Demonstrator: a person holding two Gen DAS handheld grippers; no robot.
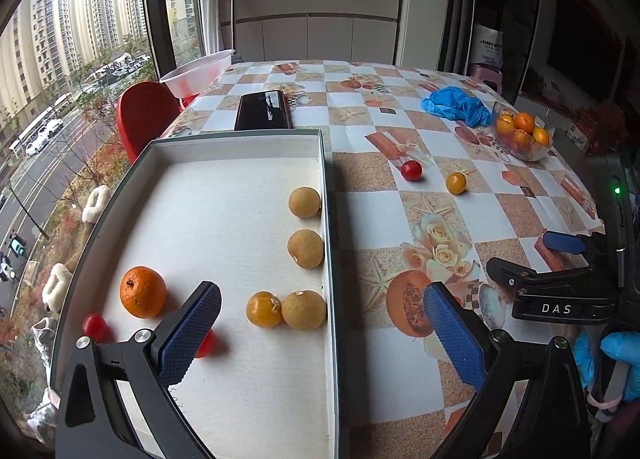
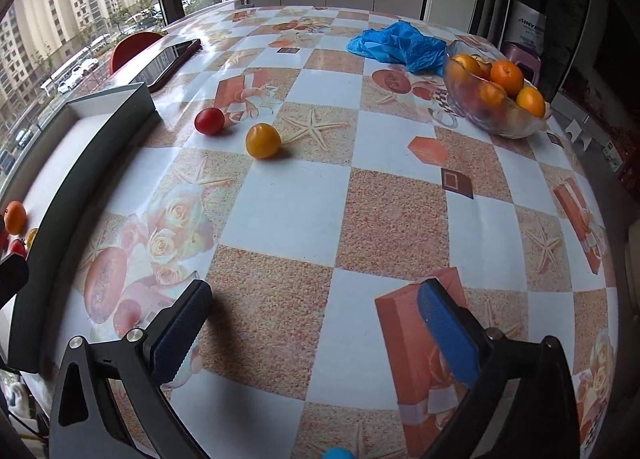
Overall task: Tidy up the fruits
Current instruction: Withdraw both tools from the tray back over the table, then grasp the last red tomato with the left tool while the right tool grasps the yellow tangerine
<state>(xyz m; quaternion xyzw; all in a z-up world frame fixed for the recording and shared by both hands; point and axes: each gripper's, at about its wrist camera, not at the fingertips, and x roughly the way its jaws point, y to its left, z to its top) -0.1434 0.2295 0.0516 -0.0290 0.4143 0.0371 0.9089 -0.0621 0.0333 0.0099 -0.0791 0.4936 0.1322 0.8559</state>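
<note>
A white shallow box [image 1: 240, 147] lies on the table's left side. Inside it are an orange mandarin [image 1: 143, 291], two small red tomatoes [image 1: 95, 326], a yellow tomato [image 1: 263, 309] and three tan longans [image 1: 305, 201]. My left gripper [image 1: 320, 323] hovers open over the box's right wall, holding nothing. On the tablecloth beyond lie a red tomato [image 1: 411, 170] [image 2: 209, 121] and a yellow tomato [image 1: 456, 183] [image 2: 263, 140]. My right gripper [image 2: 314, 315] is wide open above bare tablecloth, well short of those two fruits; it shows at the left view's right edge [image 1: 532, 255].
A glass bowl [image 2: 500, 127] of mandarins stands at the far right, beside a crumpled blue glove [image 2: 398, 45]. A dark phone [image 1: 264, 110] lies behind the box. A white plastic basin [image 1: 200, 71] and a red chair [image 1: 142, 115] are at the table's far left edge.
</note>
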